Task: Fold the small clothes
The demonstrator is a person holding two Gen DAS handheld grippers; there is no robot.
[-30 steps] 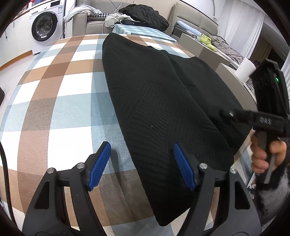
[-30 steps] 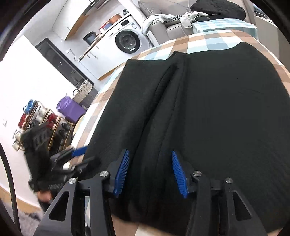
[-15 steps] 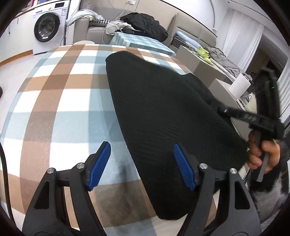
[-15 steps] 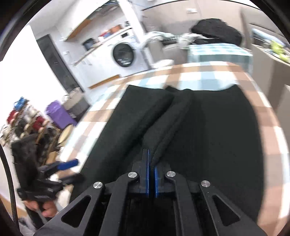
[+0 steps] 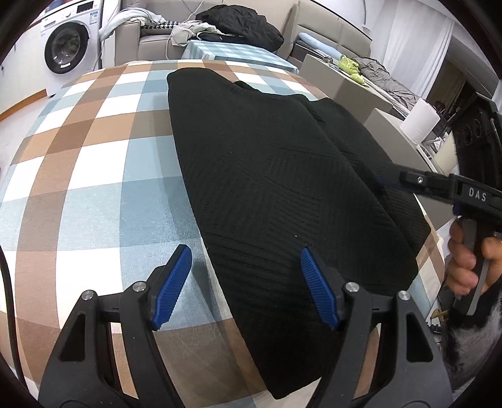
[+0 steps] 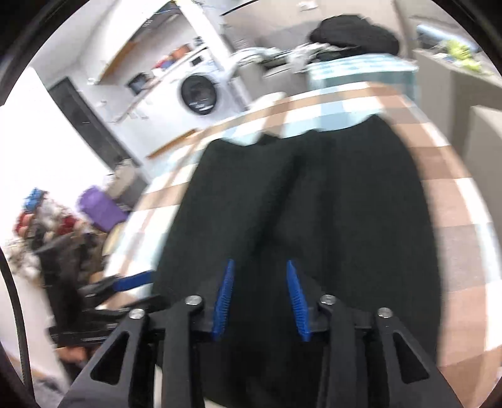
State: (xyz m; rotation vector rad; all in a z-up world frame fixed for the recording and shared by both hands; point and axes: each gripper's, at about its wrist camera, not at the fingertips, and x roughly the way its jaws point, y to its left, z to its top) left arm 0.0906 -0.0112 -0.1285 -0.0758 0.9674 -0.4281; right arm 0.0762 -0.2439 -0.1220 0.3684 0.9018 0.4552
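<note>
A black ribbed knit garment (image 5: 276, 188) lies folded lengthwise on the plaid tablecloth (image 5: 94, 175); it also shows in the right wrist view (image 6: 313, 204), blurred. My left gripper (image 5: 243, 282) is open and empty, low over the garment's near left edge, one finger over cloth-covered table, the other over the garment. My right gripper (image 6: 259, 295) is open just above the garment's near end, nothing between its pads. It also shows at the right of the left wrist view (image 5: 392, 182), over the garment's right edge.
A sofa with a black clothes pile (image 5: 241, 22) and a washing machine (image 5: 67, 47) stand beyond the table. A paper roll (image 5: 420, 120) sits on shelving to the right. A shoe rack and purple bag (image 6: 100, 210) are left of the table.
My right gripper closed on a fold of the garment half a second ago and has now opened and released it. The left gripper stayed open and pulled back slightly.
</note>
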